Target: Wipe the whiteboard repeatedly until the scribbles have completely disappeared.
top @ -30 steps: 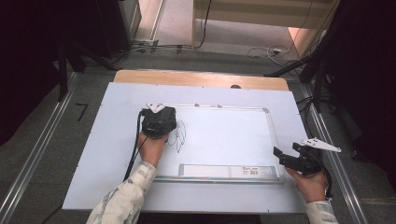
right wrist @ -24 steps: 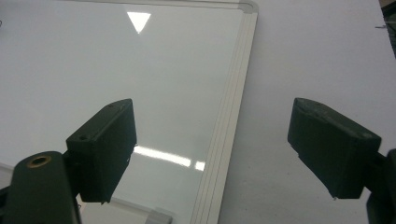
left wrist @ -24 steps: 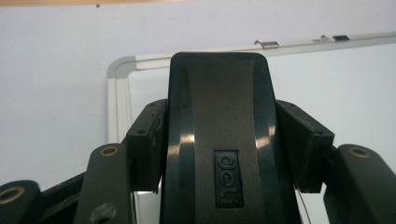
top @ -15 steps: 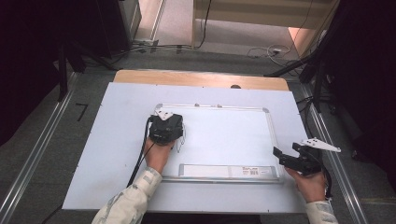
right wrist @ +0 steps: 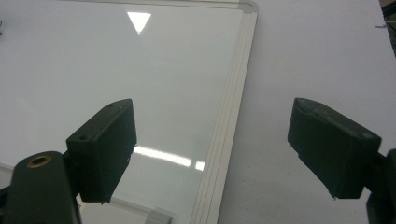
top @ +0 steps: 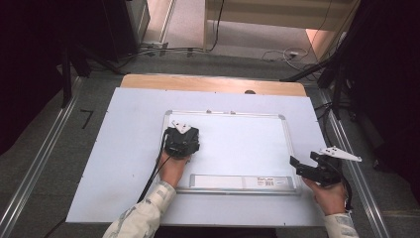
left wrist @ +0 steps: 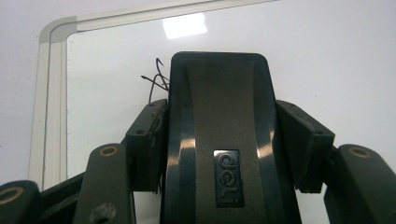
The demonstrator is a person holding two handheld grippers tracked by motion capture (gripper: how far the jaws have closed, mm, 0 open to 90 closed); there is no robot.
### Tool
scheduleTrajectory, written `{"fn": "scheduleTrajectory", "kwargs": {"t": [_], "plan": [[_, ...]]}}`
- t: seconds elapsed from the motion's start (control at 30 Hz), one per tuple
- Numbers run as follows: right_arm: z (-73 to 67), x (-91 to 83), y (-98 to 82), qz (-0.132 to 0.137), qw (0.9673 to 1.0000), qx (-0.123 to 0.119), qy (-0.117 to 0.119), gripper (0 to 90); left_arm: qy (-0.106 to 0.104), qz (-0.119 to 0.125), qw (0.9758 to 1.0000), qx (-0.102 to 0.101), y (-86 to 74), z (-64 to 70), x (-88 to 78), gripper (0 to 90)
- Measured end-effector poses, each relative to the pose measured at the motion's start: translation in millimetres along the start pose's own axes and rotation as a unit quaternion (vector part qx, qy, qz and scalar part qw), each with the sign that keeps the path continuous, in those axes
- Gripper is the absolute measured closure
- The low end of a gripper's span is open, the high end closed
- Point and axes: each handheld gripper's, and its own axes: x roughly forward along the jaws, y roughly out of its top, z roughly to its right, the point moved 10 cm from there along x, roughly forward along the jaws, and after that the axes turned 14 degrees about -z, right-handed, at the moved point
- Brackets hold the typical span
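My left gripper [left wrist: 219,135] clamps the stiff, glossy black plastic whiteboard eraser [left wrist: 218,140] by its flanks; right gripper [right wrist: 212,154] fingers wide.

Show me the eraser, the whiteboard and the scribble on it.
eraser [left wrist: 219,135], left gripper view, its black back
whiteboard [top: 237,144], high view, bare white face
scribble [left wrist: 156,77], left gripper view, black lines left of the eraser

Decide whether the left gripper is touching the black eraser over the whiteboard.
Touching. In the left gripper view, the left gripper has both pads pressed flat against the sides of the black eraser, with no gap, above the whiteboard.
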Motion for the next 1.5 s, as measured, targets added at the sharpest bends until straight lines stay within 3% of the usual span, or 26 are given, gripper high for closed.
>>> {"fn": "scheduleTrajectory", "kwargs": {"t": [0.37, 0.63, 0.8, 1.2, 1.5], "plan": [[-0.9, 0.4, 0.3, -0.001, 1.0, -0.001, 0.0, 14.2, -0.001, -0.002, 1.0, 0.007, -1.3, 6.9, -0.4, 40.5], [-1.6, 0.7, 0.7, -0.001, 1.0, -0.002, 0.0, 14.2, -0.002, -0.001, 0.9998, 0.021, -2.5, 19.2, 0.0, 40.2], [-2.1, 0.7, 0.6, 0.0, 1.0, -0.002, -0.001, 14.2, -0.004, -0.001, 0.9996, 0.029, -1.1, 20.2, 1.6, 40.3], [0.1, -0.7, -0.9, -0.001, 1.0, 0.0, 0.0, 14.2, 0.0, -0.002, 0.9999, 0.015, 17.0, -1.5, 12.6, 39.5], [1.3, -0.6, -1.5, 0.0, 1.0, 0.001, 0.0, 14.2, 0.01, 0.0, 0.9999, -0.01, 30.1, -25.4, 20.0, 39.4]]}}
